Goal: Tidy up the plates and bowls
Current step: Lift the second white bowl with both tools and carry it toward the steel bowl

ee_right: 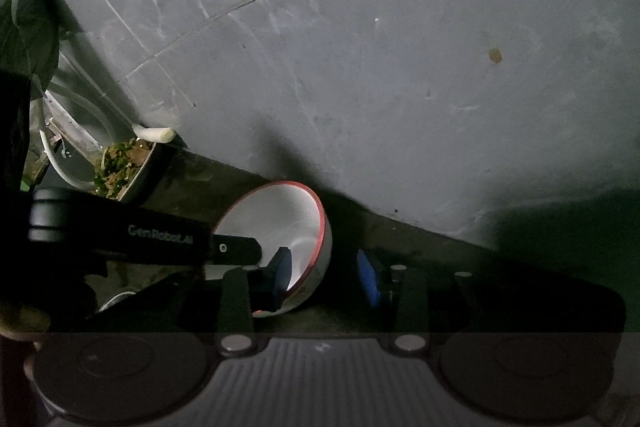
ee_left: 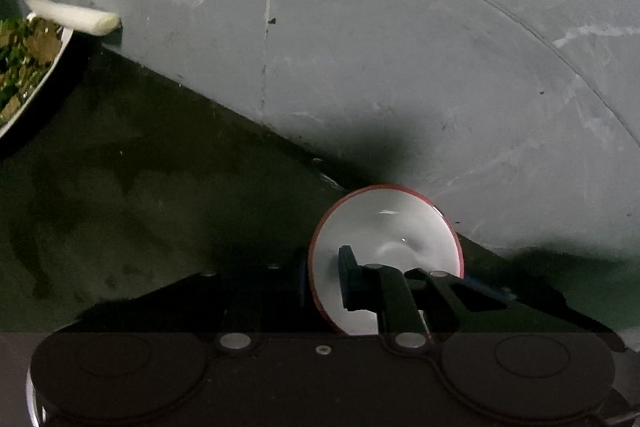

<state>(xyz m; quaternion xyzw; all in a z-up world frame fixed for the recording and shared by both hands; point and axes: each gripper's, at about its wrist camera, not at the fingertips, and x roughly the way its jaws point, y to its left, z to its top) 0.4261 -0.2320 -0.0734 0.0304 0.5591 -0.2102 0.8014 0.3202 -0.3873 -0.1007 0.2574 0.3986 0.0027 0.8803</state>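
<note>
A small white bowl with a red rim (ee_left: 394, 227) is tipped on its side on the dark counter, against the grey wall. My left gripper (ee_left: 324, 279) is shut on its rim, with one finger (ee_left: 348, 279) inside the bowl. In the right wrist view the same bowl (ee_right: 280, 215) sits between my right gripper's blue pads (ee_right: 368, 277). My right gripper (ee_right: 324, 277) is open around it, one pad inside the bowl and the other outside. The left gripper's black body (ee_right: 160, 239) reaches in from the left.
A dark pan of green and brown food (ee_right: 120, 167) sits at the left, also in the left wrist view (ee_left: 28, 67). A white leek piece (ee_left: 72, 13) lies against the wall beside it. A white appliance and a plastic bag (ee_right: 20, 7) are at far left.
</note>
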